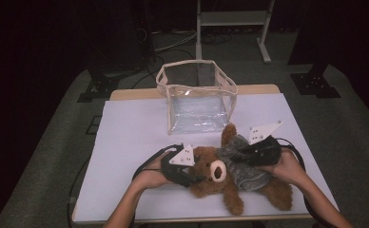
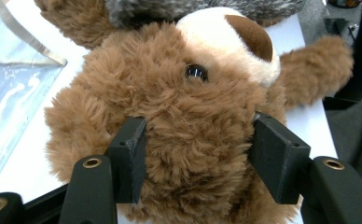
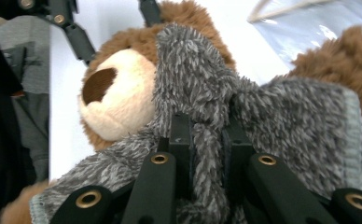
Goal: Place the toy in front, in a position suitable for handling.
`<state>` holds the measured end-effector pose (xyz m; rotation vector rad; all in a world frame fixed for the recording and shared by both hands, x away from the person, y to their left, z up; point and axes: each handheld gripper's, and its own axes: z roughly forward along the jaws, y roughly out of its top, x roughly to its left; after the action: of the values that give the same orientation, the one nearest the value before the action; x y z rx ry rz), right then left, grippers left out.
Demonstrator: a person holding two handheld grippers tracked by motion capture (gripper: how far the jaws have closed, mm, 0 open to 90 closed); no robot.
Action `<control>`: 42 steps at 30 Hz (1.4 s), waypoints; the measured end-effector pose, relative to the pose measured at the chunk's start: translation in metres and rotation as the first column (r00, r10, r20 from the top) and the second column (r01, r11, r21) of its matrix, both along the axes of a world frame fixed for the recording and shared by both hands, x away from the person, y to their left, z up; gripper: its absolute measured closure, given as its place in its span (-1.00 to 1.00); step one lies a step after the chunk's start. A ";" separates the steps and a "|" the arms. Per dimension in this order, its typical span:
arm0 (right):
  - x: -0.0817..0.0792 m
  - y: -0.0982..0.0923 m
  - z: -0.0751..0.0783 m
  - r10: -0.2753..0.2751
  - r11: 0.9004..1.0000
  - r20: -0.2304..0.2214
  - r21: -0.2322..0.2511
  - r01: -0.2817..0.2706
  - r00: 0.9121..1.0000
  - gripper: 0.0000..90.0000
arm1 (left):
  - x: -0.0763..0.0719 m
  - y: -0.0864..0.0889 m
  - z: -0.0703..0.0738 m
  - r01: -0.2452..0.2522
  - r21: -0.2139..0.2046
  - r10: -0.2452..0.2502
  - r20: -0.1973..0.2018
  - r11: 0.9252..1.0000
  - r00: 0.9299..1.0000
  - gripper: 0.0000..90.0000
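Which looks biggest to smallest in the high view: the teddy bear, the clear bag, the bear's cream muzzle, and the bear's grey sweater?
1. Teddy bear and clear bag: these look about alike, and the bag stands farther from the camera, so no ranking between them.
2. Grey sweater.
3. Cream muzzle.

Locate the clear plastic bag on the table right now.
In the high view, the clear plastic bag stands open at the table's far middle, just beyond the teddy bear.

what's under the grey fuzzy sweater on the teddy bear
The teddy bear's brown body; its head, arms and legs stick out of the grey sweater. The torso itself is covered. The right gripper pinches a fold of the sweater.
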<state>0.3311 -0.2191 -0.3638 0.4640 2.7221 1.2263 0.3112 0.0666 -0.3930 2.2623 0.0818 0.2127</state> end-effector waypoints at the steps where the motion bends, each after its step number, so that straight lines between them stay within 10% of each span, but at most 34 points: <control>1: 0.001 -0.001 0.002 -0.008 1.000 0.001 0.001 0.008 1.000 0.73 | 0.001 -0.003 0.000 0.003 0.003 -0.003 0.009 1.000 1.000 -0.10; 8: -0.017 0.027 0.020 0.061 0.990 0.083 0.120 -0.071 0.995 0.73 | 0.006 -0.007 0.000 0.000 0.013 0.000 0.019 1.000 1.000 -0.12; 14: -0.019 0.019 0.015 0.047 0.995 0.065 0.082 -0.052 0.997 0.74 | 0.002 0.006 0.003 -0.005 0.003 0.005 0.027 1.000 1.000 -0.16; 19: -0.026 -0.011 0.023 0.017 0.987 0.018 0.158 -0.020 1.000 0.73 | 0.004 0.005 0.000 -0.013 -0.003 0.013 0.029 1.000 0.999 -0.15; 27: -0.031 0.023 0.010 0.081 0.987 0.031 0.137 -0.085 0.996 0.73 | 0.012 -0.009 0.004 -0.018 0.019 0.017 0.044 1.000 0.999 -0.16; 36: -0.032 -0.010 -0.008 -0.021 0.992 0.043 0.129 0.015 0.999 0.72 | 0.002 0.014 -0.004 -0.017 0.016 0.016 0.026 1.000 1.000 -0.20; 42: -0.045 0.011 0.008 0.021 0.982 0.102 0.183 -0.039 0.995 0.72 | -0.001 0.012 -0.007 -0.008 0.000 0.008 0.032 1.000 0.999 -0.24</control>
<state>0.2856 -0.2083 -0.3560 0.3702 2.5535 1.4760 0.3107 0.0787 -0.4003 2.2585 0.0743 0.2531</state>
